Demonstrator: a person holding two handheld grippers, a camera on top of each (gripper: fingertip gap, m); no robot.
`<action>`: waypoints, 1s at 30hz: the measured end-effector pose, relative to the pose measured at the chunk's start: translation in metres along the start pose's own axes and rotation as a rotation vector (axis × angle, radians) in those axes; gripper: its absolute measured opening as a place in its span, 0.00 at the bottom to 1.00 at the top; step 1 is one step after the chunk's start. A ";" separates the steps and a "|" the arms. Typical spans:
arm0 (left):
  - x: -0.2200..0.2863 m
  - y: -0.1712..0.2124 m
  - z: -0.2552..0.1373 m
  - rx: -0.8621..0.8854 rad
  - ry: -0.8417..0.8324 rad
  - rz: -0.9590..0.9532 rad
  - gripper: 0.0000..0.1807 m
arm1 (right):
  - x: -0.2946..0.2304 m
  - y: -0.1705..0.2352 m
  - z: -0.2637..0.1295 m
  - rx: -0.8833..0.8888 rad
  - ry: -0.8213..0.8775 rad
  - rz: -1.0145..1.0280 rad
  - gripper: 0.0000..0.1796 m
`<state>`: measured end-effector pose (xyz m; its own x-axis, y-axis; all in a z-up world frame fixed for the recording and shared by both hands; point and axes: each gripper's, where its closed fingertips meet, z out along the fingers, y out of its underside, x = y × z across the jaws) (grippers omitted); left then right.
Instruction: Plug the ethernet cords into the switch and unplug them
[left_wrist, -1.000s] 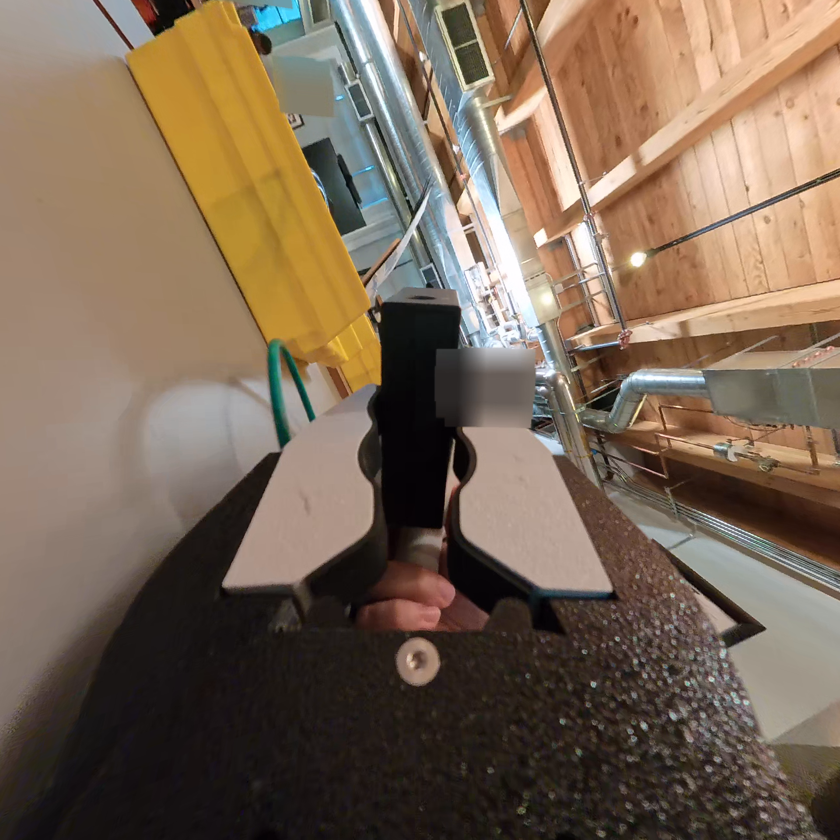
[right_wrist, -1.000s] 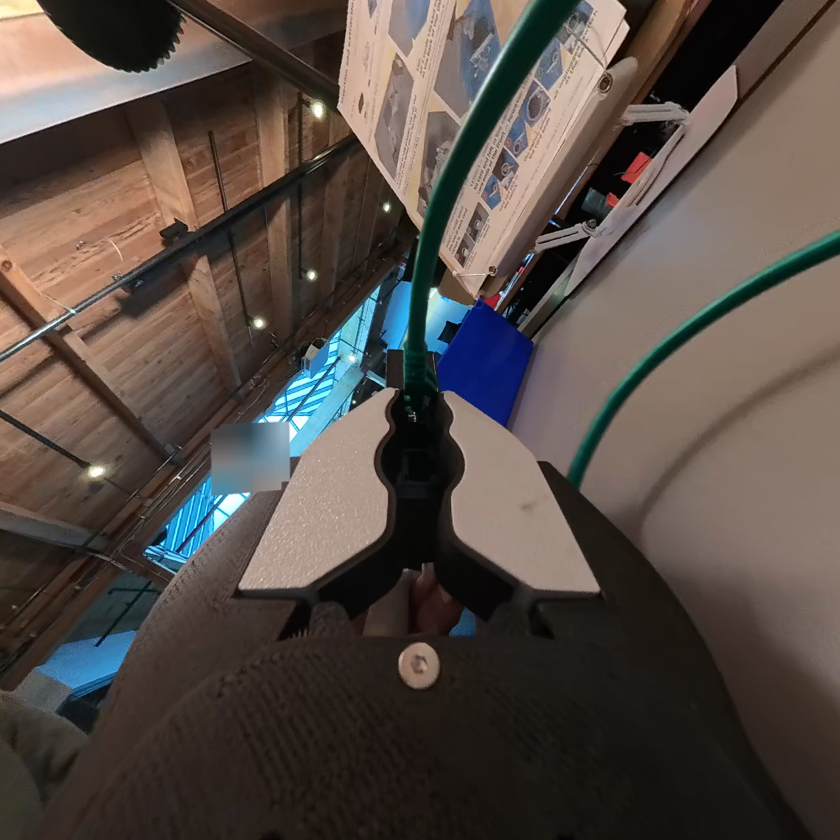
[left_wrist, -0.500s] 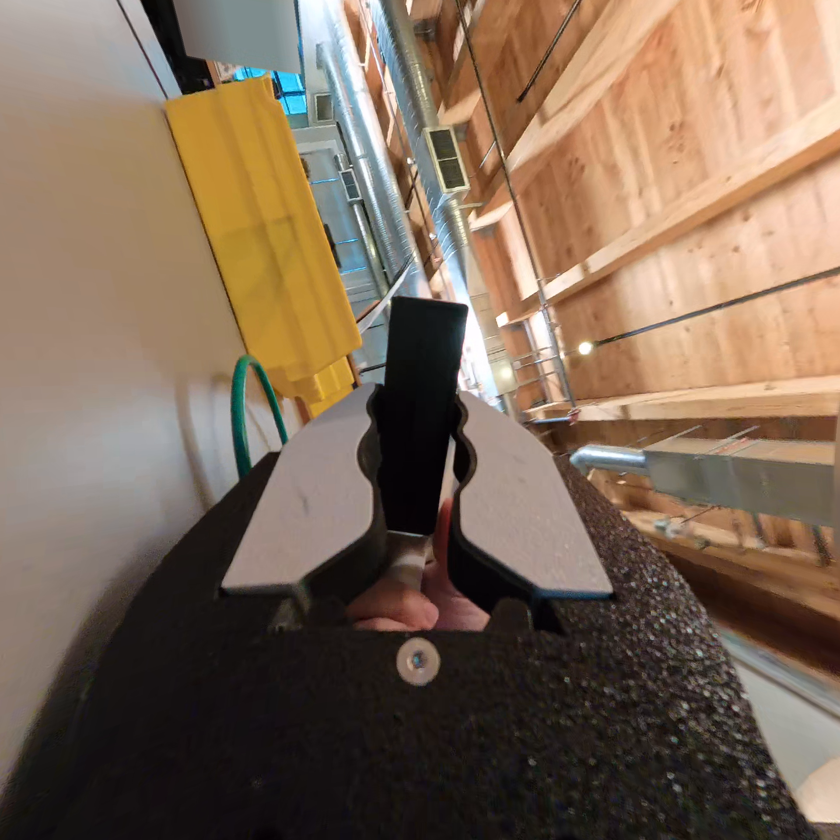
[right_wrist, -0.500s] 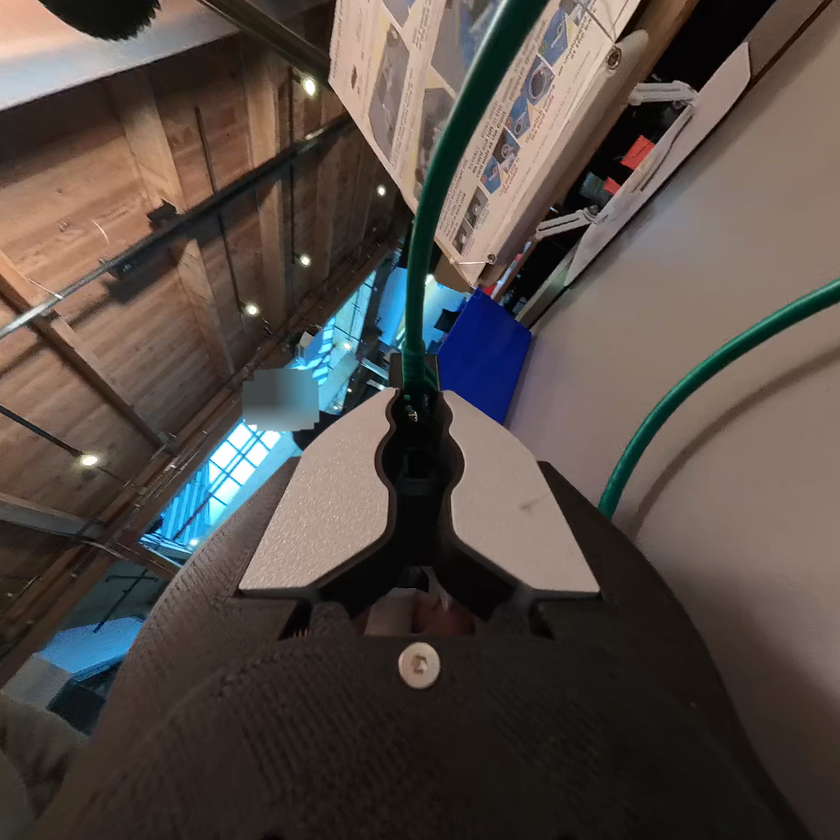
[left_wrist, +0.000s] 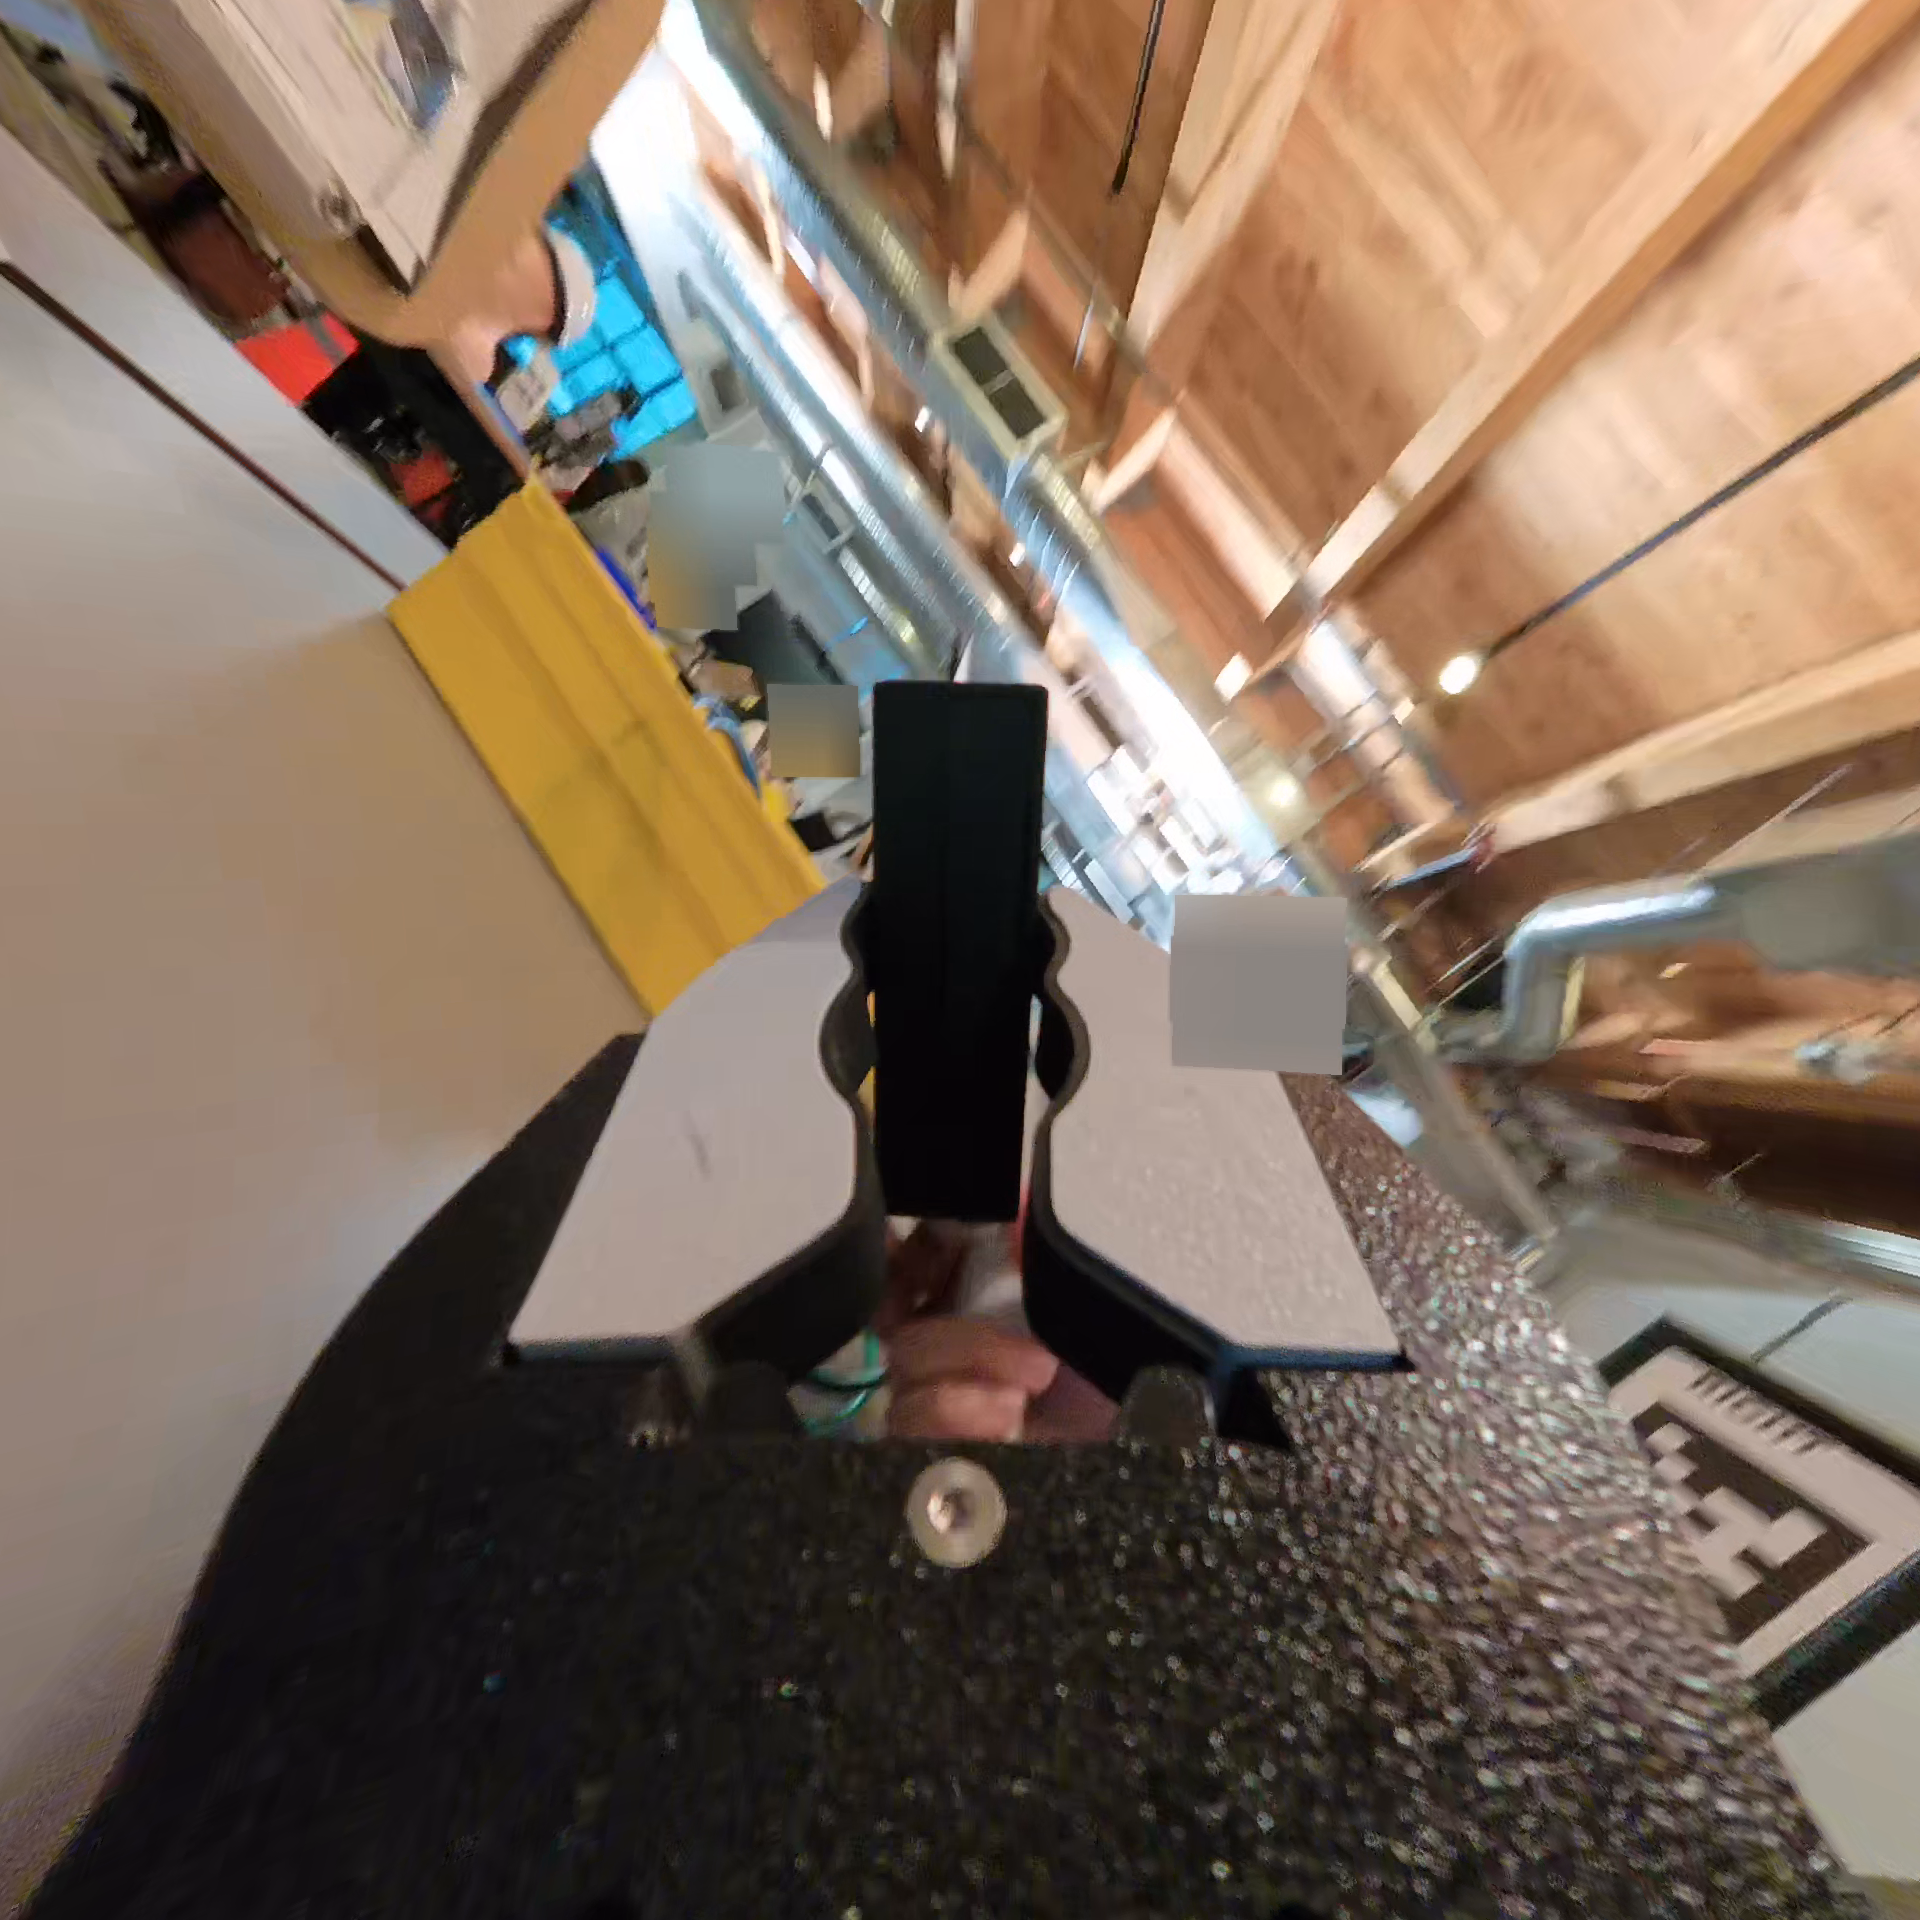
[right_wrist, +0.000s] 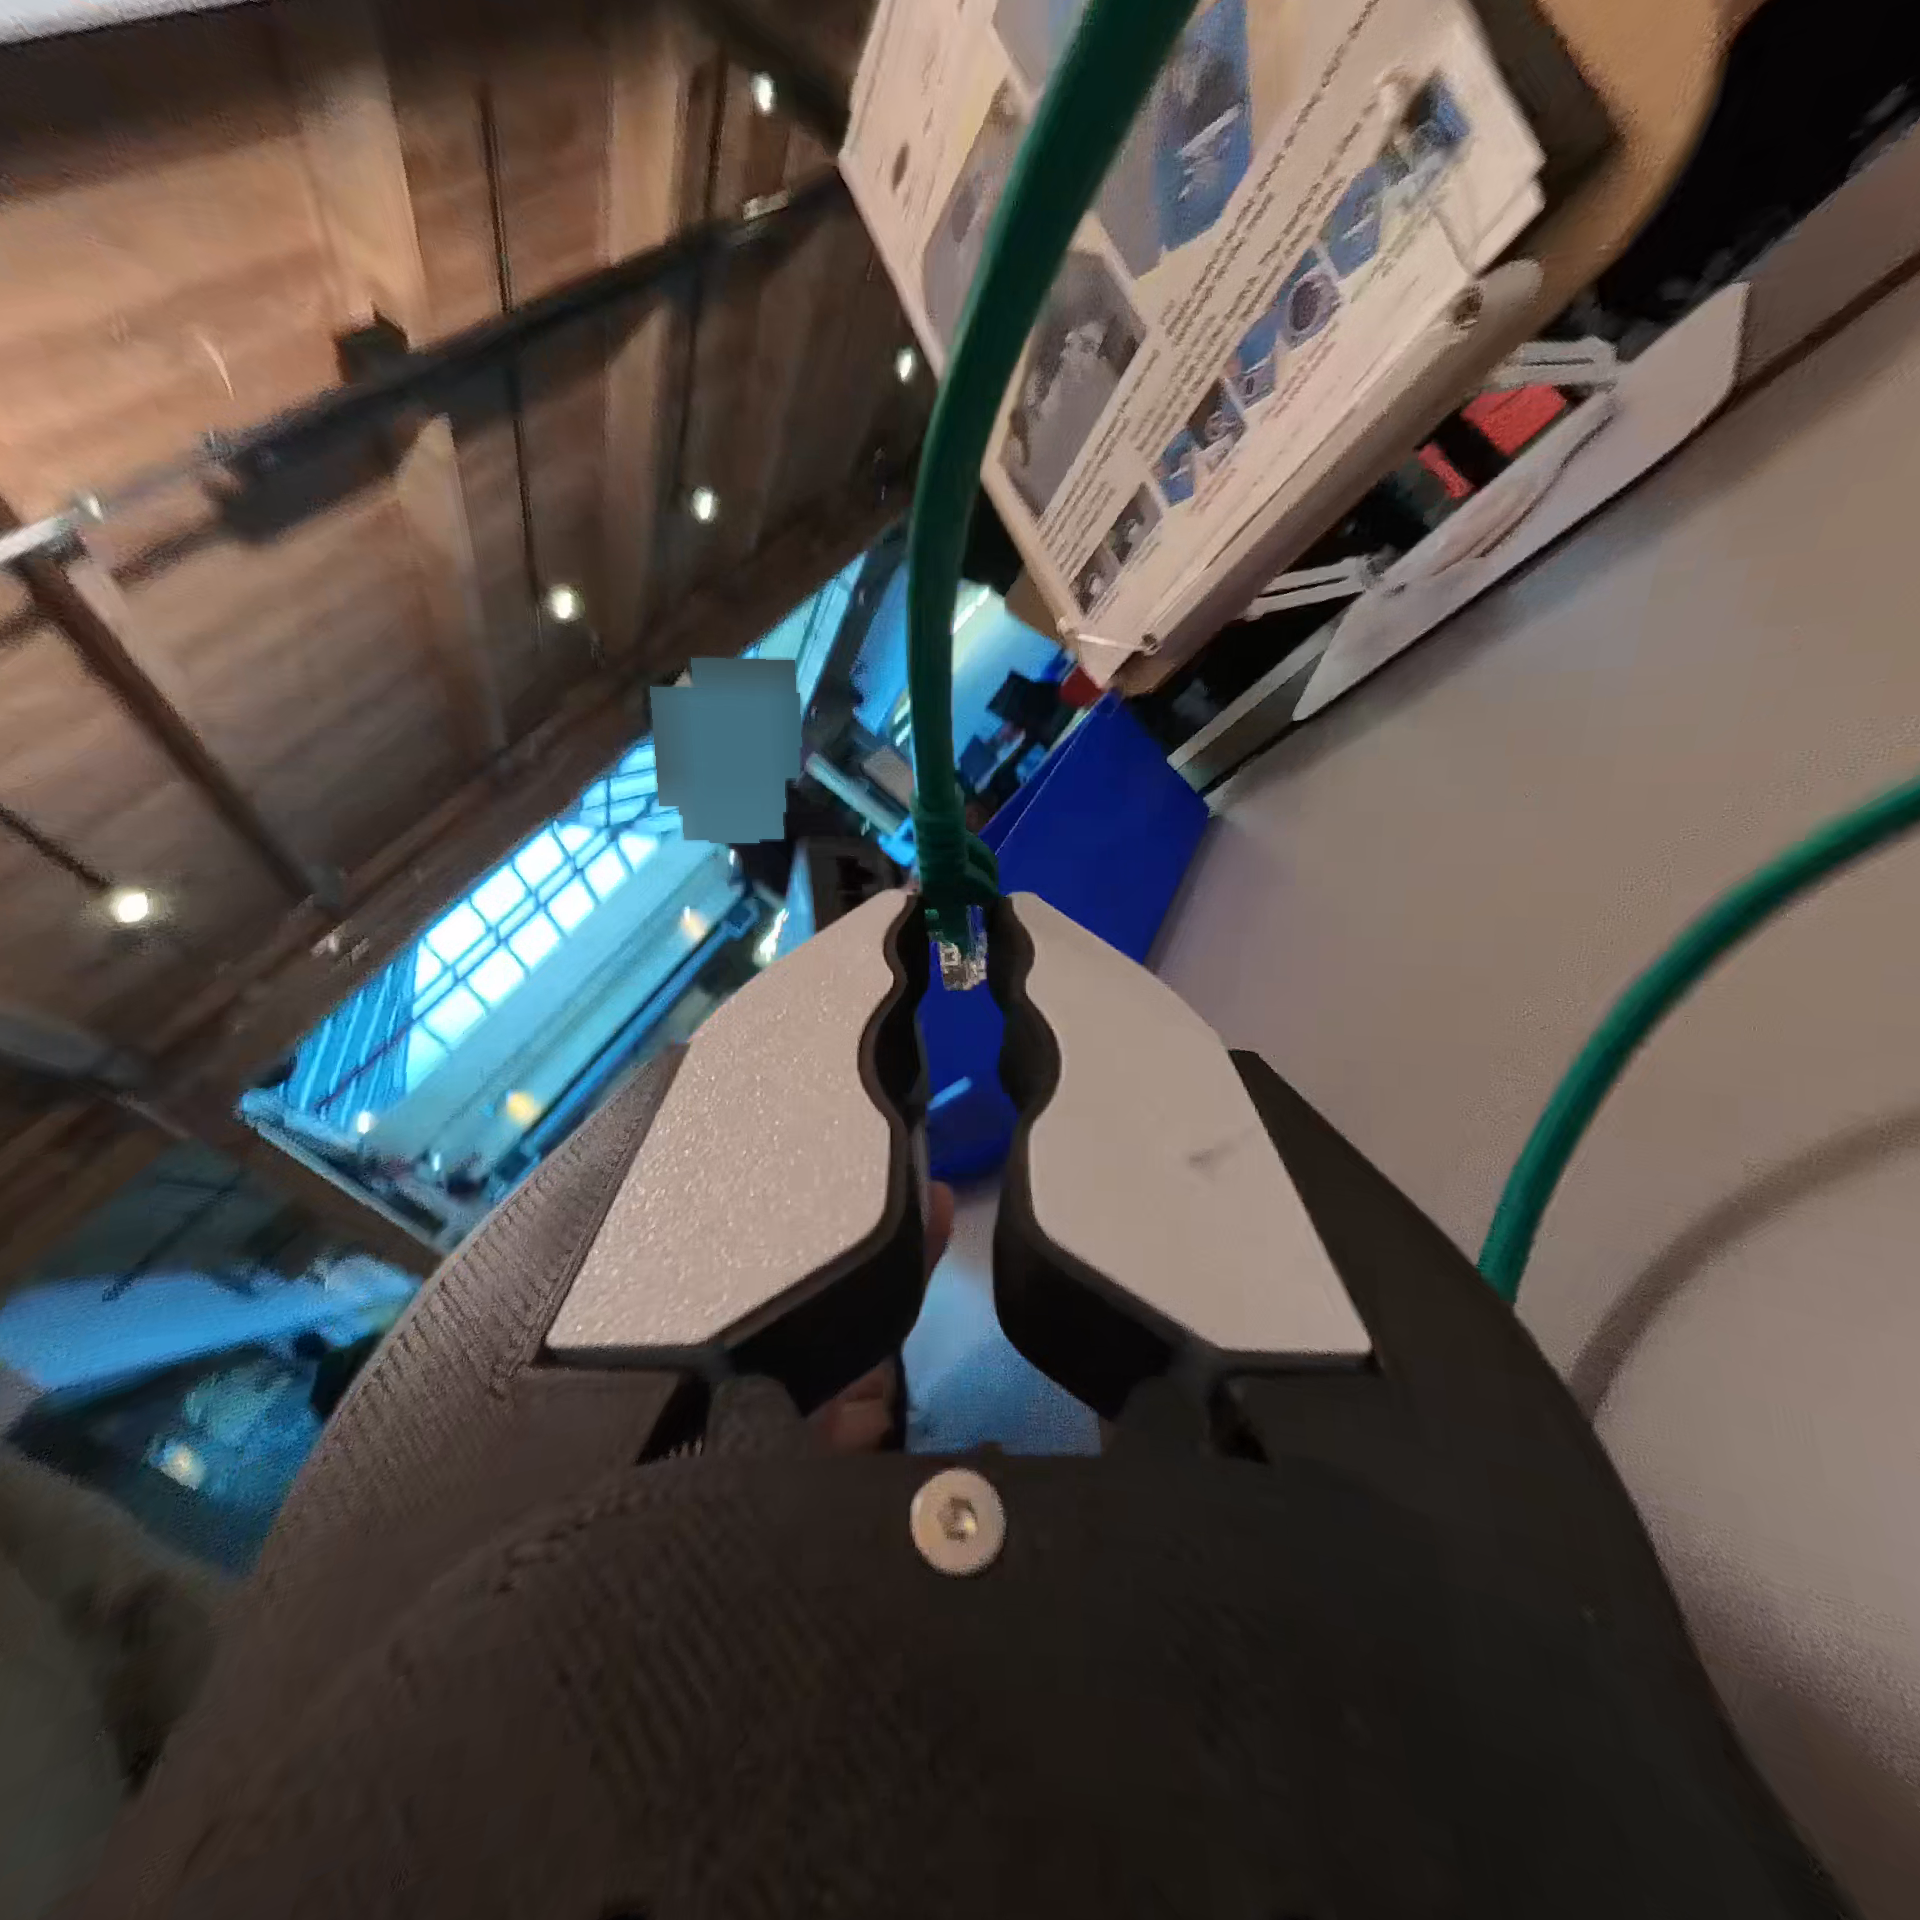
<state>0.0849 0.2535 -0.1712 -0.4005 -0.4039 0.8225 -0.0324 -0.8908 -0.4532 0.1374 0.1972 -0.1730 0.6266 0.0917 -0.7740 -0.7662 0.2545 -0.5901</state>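
My left gripper (left_wrist: 956, 906) is shut on the switch (left_wrist: 956, 935), a black oblong box that stands out past the fingertips. A bit of green cord (left_wrist: 847, 1382) shows under the fingers. My right gripper (right_wrist: 961, 920) is shut on the clear plug (right_wrist: 961, 956) of a green ethernet cord (right_wrist: 971, 436). The cord rises out of the top of the right wrist view. Another stretch of it (right_wrist: 1662, 997) curves over the white table. The plug is bare, and the switch does not show in the right wrist view.
Both views are rolled, so the white table (left_wrist: 208, 831) runs along one side. A yellow bin (left_wrist: 582, 748) stands on it, with a blue bin (right_wrist: 1091, 821) and a printed poster board (right_wrist: 1195, 343) beyond. A black-and-white marker tile (left_wrist: 1745, 1527) lies at lower right.
The black switch that sat between my right fingers has gone from that view, leaving the plug bare. The left gripper has swung with the switch. The green loop beside it is out of sight.
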 end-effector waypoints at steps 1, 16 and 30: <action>-0.003 0.003 0.001 -0.020 -0.020 0.023 0.15 | -0.007 -0.006 0.001 -0.024 -0.019 -0.009 0.07; -0.018 0.007 -0.002 -0.088 0.006 -0.049 0.15 | -0.009 -0.166 -0.009 -0.638 0.232 -0.535 0.07; -0.023 0.017 -0.001 -0.127 0.012 -0.092 0.15 | 0.120 -0.163 -0.050 -1.451 0.629 -0.518 0.07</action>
<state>0.0926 0.2478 -0.1987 -0.4011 -0.3187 0.8588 -0.1846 -0.8902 -0.4165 0.3302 0.1191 -0.1812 0.9643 -0.1798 -0.1942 -0.2225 -0.9481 -0.2271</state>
